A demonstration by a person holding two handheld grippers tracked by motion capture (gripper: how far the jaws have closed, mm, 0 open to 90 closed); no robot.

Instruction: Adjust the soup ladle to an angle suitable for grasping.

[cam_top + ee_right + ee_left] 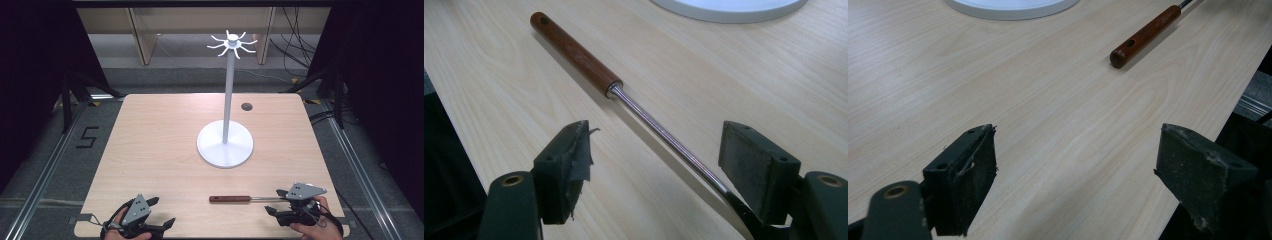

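A utensil with a brown wooden handle and a thin metal shaft lies flat near the table's front edge, handle pointing left. My right gripper sits at the shaft's far end with its jaws open. In the right gripper view the shaft runs between the jaws, close beside the right pad, and the utensil's head is hidden below. My left gripper rests open at the front left, with bare wood between its jaws; the handle lies ahead of it.
A white stand with a round base, a tall pole and hooked arms at its top rises mid-table. A small dark hole sits behind it. The wooden table ends just below both hands.
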